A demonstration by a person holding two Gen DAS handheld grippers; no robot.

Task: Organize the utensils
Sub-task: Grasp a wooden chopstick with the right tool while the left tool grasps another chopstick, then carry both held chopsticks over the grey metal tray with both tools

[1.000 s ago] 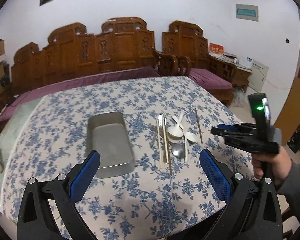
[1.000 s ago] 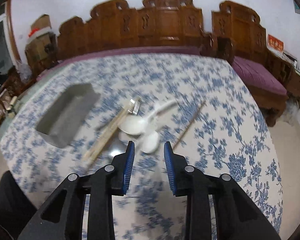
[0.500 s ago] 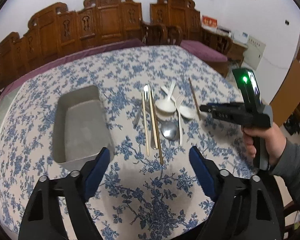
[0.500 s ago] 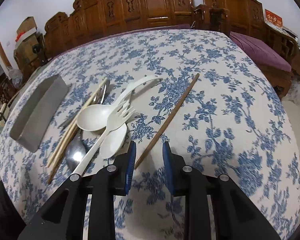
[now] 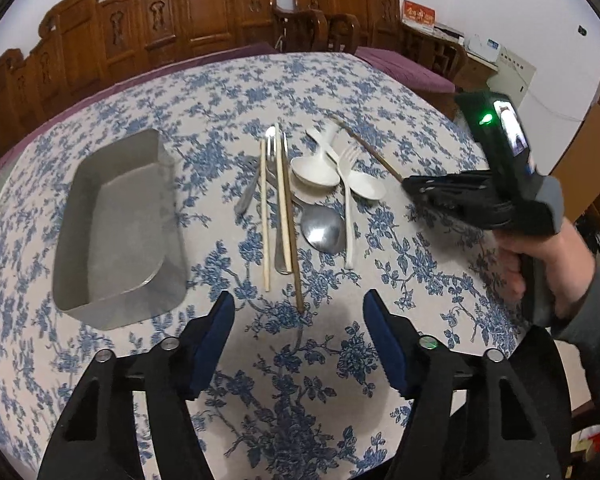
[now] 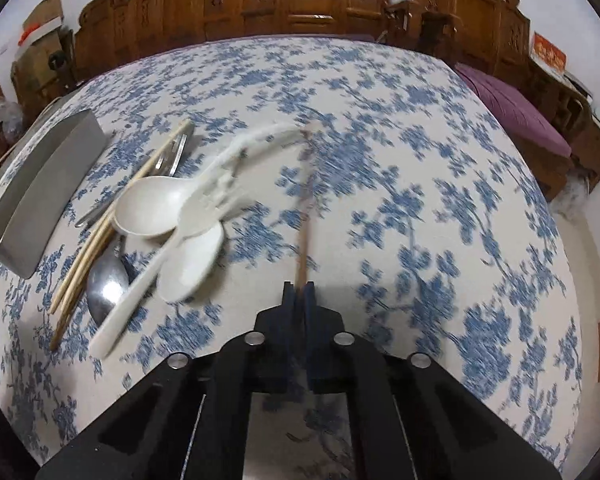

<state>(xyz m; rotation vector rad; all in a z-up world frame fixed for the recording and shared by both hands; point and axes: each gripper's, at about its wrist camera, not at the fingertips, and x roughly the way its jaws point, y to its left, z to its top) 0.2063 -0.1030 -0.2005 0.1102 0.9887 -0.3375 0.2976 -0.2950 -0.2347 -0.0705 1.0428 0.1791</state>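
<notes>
A grey metal tray (image 5: 120,232) stands on the flowered tablecloth at the left. To its right lie pale chopsticks (image 5: 264,216), a dark chopstick (image 5: 290,232), a metal spoon (image 5: 324,230), white spoons (image 5: 314,170) and a white fork (image 5: 346,200). My left gripper (image 5: 300,320) hangs low over the near end of the dark chopstick; its jaws are closing and the pads touch nothing. My right gripper (image 6: 299,290) is shut on the near end of a separate brown chopstick (image 6: 304,216), which lies to the right of the pile. That right gripper (image 5: 410,184) also shows in the left wrist view.
A person's hand (image 5: 540,264) holds the right gripper over the table's right edge. Carved wooden benches (image 5: 204,12) with purple cushions stand behind the table. A cardboard box (image 5: 580,160) stands on the floor at the right. Bare cloth lies beyond the utensils.
Both grippers have sunk towards the table. The right gripper's jaws have shut on the brown chopstick's near end. The left gripper's jaws have narrowed over the dark chopstick.
</notes>
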